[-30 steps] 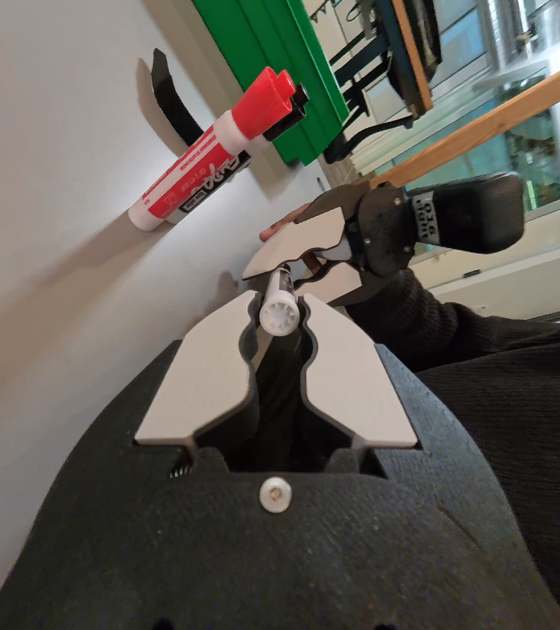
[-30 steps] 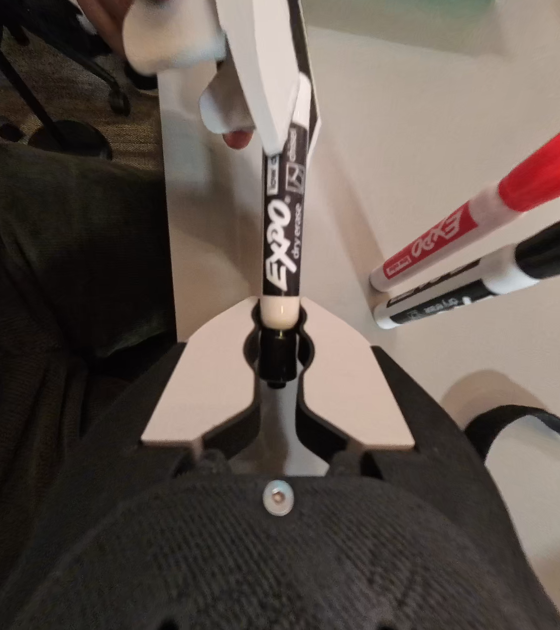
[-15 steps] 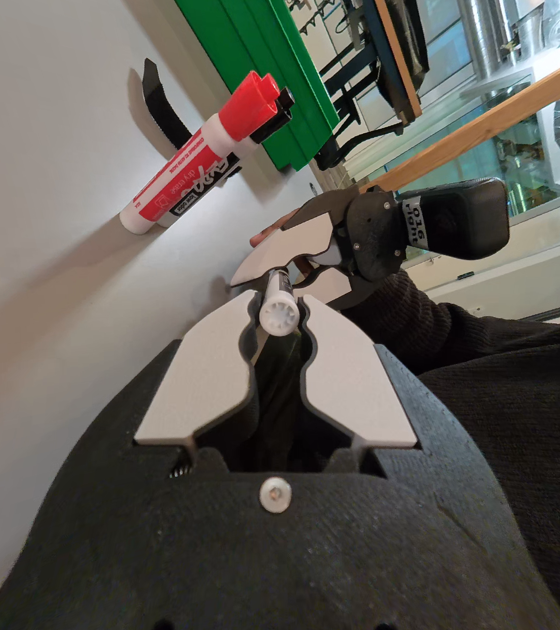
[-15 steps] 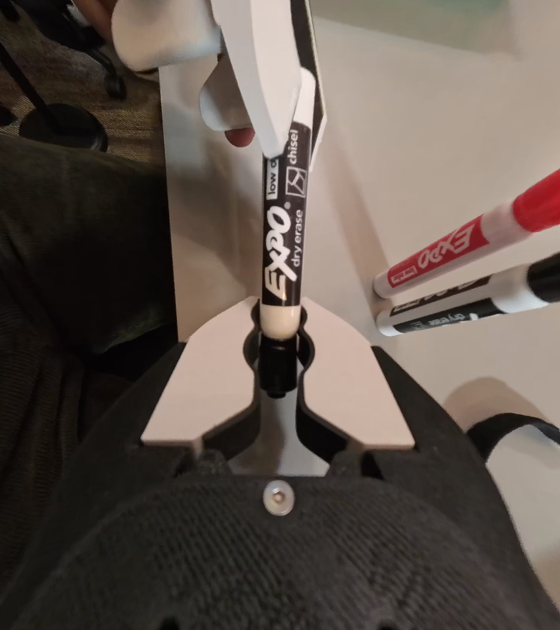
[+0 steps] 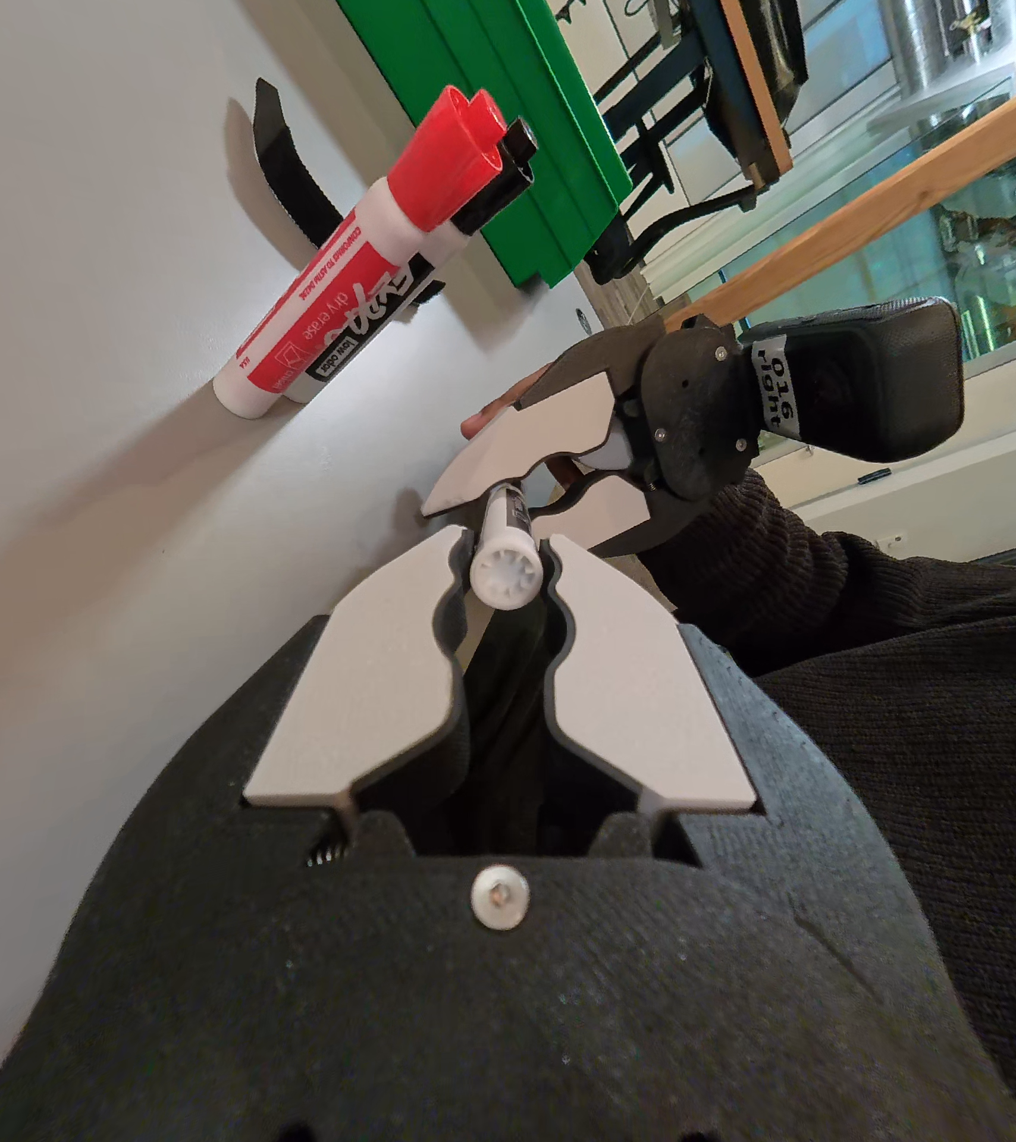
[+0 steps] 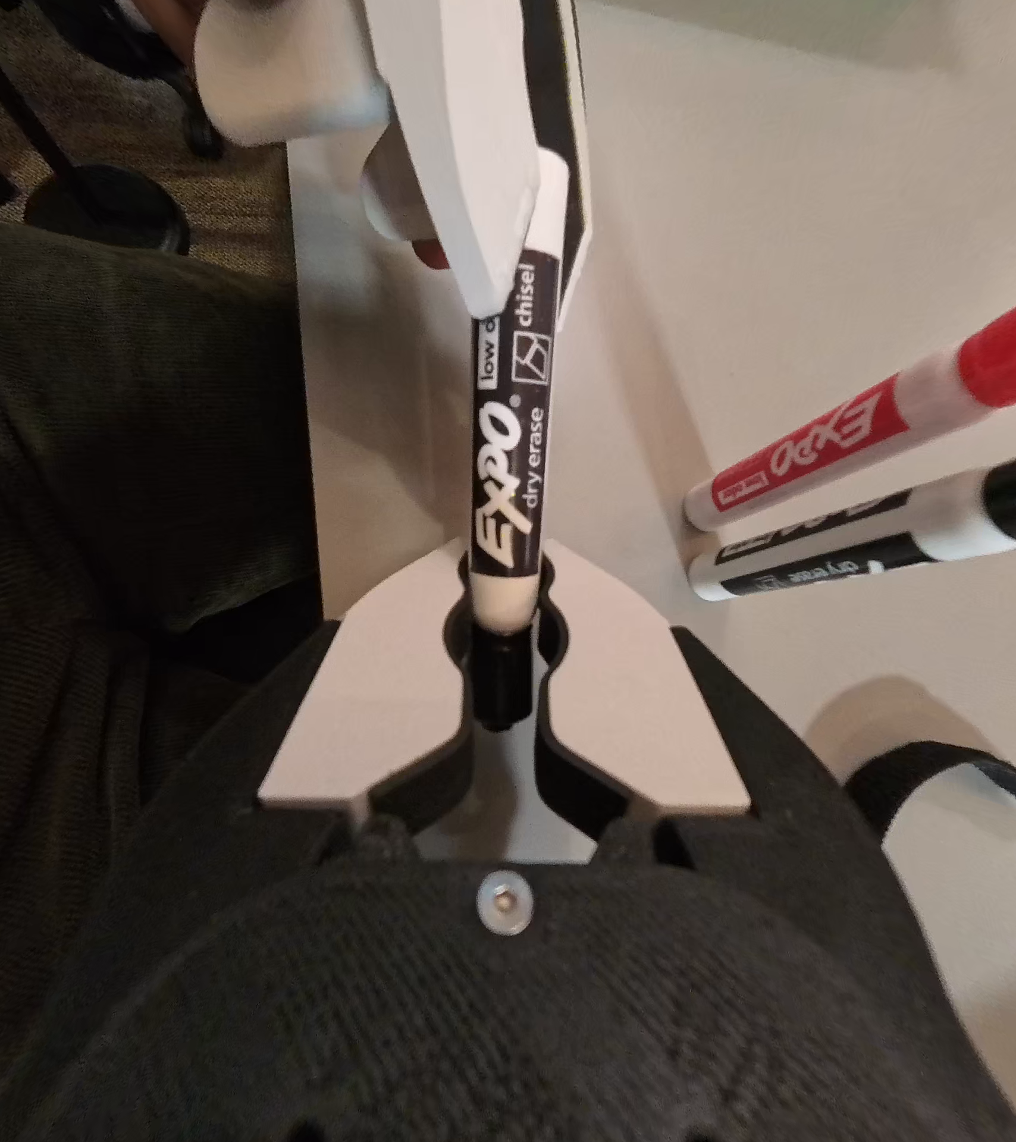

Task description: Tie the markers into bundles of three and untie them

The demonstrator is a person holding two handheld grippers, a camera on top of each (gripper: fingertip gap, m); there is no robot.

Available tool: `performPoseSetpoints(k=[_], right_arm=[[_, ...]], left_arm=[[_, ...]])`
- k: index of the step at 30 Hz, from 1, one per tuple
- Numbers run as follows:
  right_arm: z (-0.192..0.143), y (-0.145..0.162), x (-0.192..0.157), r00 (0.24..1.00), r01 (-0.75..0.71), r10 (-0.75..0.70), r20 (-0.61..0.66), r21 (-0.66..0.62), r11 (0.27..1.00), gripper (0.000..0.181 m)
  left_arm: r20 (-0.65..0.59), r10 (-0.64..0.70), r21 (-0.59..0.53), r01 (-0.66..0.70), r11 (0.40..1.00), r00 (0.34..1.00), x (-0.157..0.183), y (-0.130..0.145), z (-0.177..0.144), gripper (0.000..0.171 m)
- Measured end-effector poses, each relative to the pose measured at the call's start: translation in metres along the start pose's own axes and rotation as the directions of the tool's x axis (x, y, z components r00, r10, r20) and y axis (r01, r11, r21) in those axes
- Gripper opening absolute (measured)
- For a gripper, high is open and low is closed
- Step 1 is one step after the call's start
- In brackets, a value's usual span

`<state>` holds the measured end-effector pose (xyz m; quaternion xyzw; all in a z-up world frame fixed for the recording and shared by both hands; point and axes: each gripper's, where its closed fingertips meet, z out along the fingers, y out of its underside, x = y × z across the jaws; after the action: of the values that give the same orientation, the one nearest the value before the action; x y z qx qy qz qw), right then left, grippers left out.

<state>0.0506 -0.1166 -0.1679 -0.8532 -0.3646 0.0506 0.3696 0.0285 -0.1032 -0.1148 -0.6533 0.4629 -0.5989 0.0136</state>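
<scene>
White table [image 6: 802, 216] ends just left of both tools; its edge runs past them, floor and a dark trouser leg beyond, open surface to the right. Left gripper [image 5: 502, 559] is clamped on the white butt end of the black marker [image 6: 508, 469]; right gripper [image 6: 505, 602] is clamped on its cap end. Marker bridges the two, off the surface. Red marker [image 5: 332, 309] and a second black marker [image 6: 833, 562] lie touching, ahead-right of the right gripper. Black strap [image 6: 950, 785] is half hidden by the gripper body. Marker caps are cut off at the frame.
</scene>
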Motion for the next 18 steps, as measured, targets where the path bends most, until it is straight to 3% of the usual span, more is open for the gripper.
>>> performPoseSetpoints(k=[18], right_arm=[[0.0007, -0.0021, 0.0002, 1.0, -0.012, 0.012, -0.012, -0.01, 1.0, 0.014]], left_arm=[[-0.012, -0.005, -0.004, 0.005, 1.0, 1.0, 0.0003, 0.0015, 0.0015, 0.021]])
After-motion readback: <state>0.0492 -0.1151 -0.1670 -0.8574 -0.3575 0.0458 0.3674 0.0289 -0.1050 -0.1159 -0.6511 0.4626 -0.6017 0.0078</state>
